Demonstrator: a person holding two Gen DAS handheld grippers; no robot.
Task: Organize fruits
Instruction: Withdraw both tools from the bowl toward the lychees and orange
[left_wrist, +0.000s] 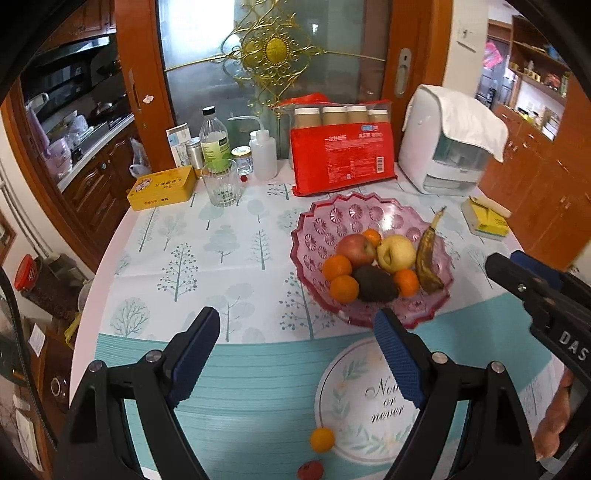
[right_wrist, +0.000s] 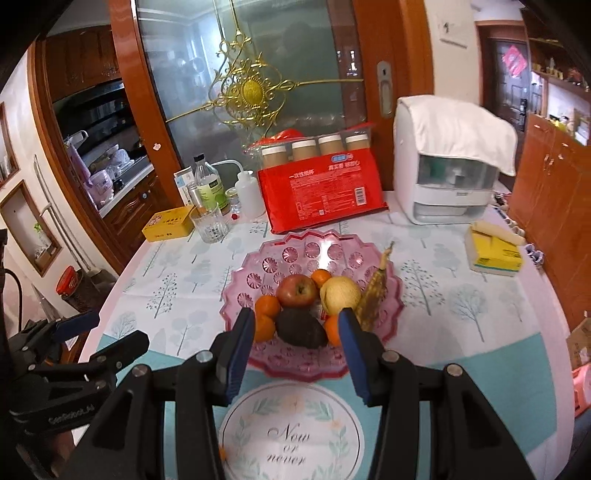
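loose fruit: small round orange mandarin (left_wrist: 322, 439) and a small red fruit (left_wrist: 310, 470) lie on the teal printed tablecloth (left_wrist: 258, 369), outside the bowl, at the near table edge.
bowl: pink scalloped glass fruit bowl (left_wrist: 369, 210) holds a red apple (left_wrist: 355, 250), a yellow pear (left_wrist: 396, 253), a dark avocado (left_wrist: 375, 283), a browned banana (left_wrist: 427, 258) and four more mandarins.
your left gripper (left_wrist: 297, 354): jaws wide, nothing between them.
your right gripper (right_wrist: 297, 350): jaws narrower but apart, empty; the avocado only shows through the gap, not gripped.
key relation: from your left gripper the loose mandarin sits at 6 o'clock, below the fingertips and towards you; the bowl is at 1 o'clock.
nearer hand: left, I judge; in the right wrist view only an orange sliver (right_wrist: 221, 453) peeks at 7 o'clock behind the left finger.
axis: mandarin is round, so any approach angle works.
next move, judged: pull the left back and down over the mandarin, then carry it to the bowl.
risk: it may roll off the near edge.
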